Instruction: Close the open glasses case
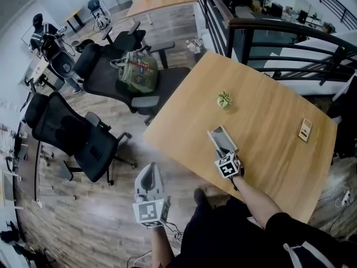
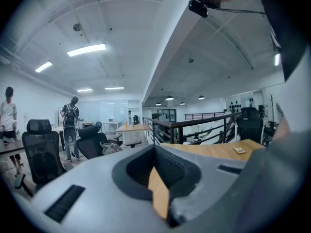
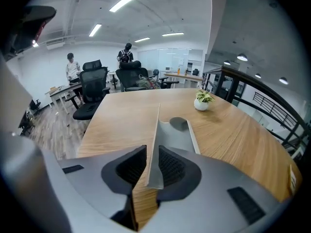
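Note:
An open grey glasses case [image 1: 222, 139] lies on the wooden table [image 1: 268, 116] near its front left edge. My right gripper [image 1: 226, 156] is at the case's near end. In the right gripper view its upright thin lid [image 3: 155, 130] stands between the two pads, with the tray of the glasses case [image 3: 176, 134] lying to the right; my right gripper [image 3: 148, 152] is shut on that lid. My left gripper [image 1: 149, 178] hangs off the table over the floor, well left of the case, and is empty. In its own view my left gripper [image 2: 155, 150] has its jaws together.
A small potted plant [image 1: 224, 99] stands beyond the case, and a small flat box [image 1: 304, 129] lies near the table's right edge. Black office chairs [image 1: 83, 133], one with a bag [image 1: 137, 70], stand left of the table. A dark railing [image 1: 268, 29] runs behind it.

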`<state>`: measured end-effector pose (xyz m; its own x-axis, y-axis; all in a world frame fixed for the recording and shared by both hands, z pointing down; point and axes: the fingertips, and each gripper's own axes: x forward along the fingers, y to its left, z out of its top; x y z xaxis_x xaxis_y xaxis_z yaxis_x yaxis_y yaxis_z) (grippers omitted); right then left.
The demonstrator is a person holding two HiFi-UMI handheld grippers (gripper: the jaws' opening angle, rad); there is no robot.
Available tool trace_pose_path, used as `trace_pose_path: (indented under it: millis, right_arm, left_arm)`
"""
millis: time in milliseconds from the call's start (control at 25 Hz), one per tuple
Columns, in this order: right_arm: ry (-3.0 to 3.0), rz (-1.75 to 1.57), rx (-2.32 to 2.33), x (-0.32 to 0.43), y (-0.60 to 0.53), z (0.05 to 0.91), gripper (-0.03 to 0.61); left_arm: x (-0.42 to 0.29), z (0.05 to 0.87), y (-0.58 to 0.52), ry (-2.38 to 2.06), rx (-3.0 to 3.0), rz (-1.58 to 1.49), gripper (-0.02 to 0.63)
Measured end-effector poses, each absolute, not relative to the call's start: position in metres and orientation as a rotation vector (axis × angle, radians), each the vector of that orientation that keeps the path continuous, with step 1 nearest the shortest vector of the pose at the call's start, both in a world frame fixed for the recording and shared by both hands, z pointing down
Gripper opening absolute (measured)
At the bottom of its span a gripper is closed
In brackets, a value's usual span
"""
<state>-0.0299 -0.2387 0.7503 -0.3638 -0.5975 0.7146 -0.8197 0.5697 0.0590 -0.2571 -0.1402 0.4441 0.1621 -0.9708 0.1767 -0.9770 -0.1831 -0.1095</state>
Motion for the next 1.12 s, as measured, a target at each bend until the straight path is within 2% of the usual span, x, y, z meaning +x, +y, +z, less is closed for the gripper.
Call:
trace_pose_path:
  millis: [240,400,720,1000,1120]
  right_arm:
    - [-2.096,0.393,1.132,-0.03,-0.24,0.747,0.08]
    - [-2.094,0.396,1.119,-0.031,-0.24,0.748,0.042]
    - [-2.112,0.518,1.125,-0.028,-0.239,0.752,0.023]
    - [-2.214,0.935,1.12,-0.034,-0.234,0.743,0.018]
    - [-2.245,1.333,1.092,-0.033,-0.23,0.739,0.019]
  left_arm:
    - [-0.254,0.443,-0.142,-1.984,2.375,0.313,0.0]
    - [-0.253,0.443,-0.143,-1.986,2.376,0.311,0.0]
    - [-0.253,0.441,-0.145,-1.992,2.381,0.31,0.0]
    - [-0.251,0.44,-0.147,-1.982,2.389,0.304,0.0]
    - [-0.25,0.441,-0.149,-1.973,2.395,0.303,0.0]
